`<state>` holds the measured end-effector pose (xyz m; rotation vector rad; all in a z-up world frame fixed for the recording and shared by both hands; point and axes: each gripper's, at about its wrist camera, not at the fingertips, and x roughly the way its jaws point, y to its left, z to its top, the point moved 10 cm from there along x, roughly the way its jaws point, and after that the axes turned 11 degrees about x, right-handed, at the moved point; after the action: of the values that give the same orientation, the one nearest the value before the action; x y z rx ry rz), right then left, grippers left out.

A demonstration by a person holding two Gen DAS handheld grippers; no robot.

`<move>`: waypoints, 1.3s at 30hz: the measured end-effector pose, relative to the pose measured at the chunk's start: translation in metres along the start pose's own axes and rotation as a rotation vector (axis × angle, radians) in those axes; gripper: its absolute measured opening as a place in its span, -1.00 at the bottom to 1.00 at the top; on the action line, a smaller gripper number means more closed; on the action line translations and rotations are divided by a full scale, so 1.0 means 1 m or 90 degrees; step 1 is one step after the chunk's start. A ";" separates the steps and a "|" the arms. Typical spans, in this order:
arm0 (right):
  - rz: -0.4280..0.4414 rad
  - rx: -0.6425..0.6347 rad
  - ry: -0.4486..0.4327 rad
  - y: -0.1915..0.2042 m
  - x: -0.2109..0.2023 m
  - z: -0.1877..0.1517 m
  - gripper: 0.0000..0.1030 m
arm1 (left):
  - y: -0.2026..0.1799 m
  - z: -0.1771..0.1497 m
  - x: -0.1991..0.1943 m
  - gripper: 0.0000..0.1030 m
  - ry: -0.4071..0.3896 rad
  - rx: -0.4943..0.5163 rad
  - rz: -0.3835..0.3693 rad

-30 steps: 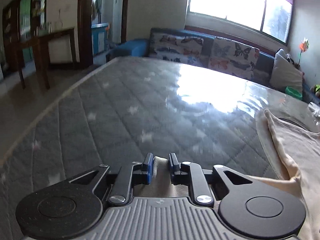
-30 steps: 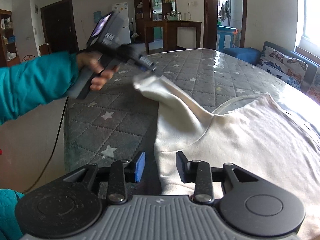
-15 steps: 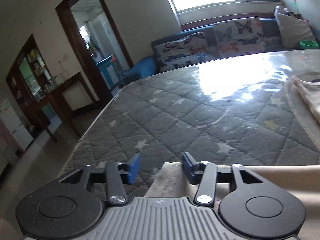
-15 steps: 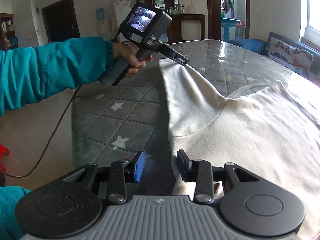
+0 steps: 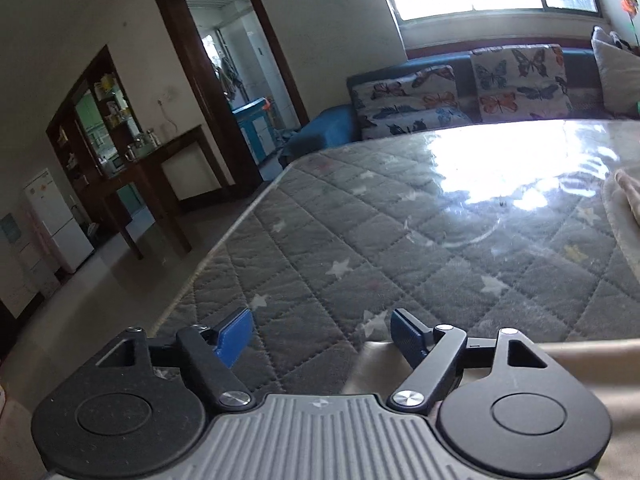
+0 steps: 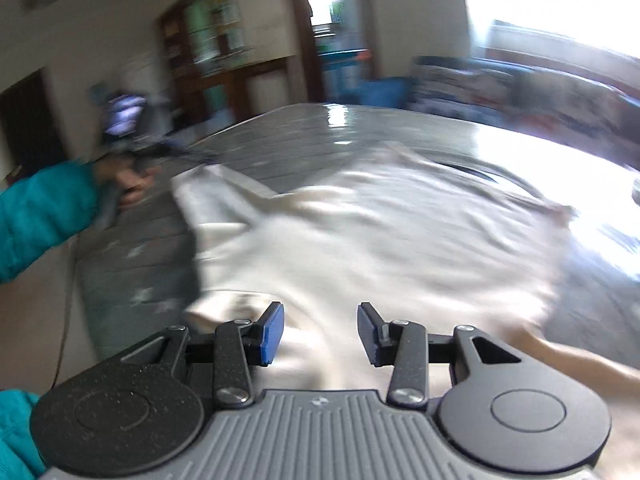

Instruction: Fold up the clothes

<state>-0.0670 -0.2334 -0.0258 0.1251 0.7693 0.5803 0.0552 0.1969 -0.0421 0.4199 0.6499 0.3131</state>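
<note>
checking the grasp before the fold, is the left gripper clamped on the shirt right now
No: in the left wrist view the left gripper has its jaws wide apart, with only the grey quilted mattress showing between them.

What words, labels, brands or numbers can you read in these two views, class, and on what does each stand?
None can be read.
Left claw body: only a small round emblem on the grey ribbed housing, no letters legible.
Right claw body: the same kind of emblem, no letters legible.
Handheld gripper's screen in the right wrist view: too blurred by motion to read.
White shirt: no print visible.
Fridge: any marking too small to read.
</note>
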 end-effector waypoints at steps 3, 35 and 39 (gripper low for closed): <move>-0.056 0.051 -0.018 -0.042 -0.009 0.001 -0.21 | -0.004 0.009 -0.021 0.53 -0.028 -0.022 -0.025; -0.299 0.118 -0.078 -0.182 -0.078 -0.029 0.09 | -0.239 -0.029 -0.276 -0.02 -0.260 0.301 -0.518; -0.246 0.095 -0.088 -0.150 -0.080 -0.022 0.09 | -0.255 -0.036 -0.277 -0.29 -0.270 0.345 -0.521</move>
<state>-0.0602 -0.4045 -0.0386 0.1474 0.6793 0.1449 -0.1385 -0.1277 -0.0444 0.6700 0.4324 -0.7314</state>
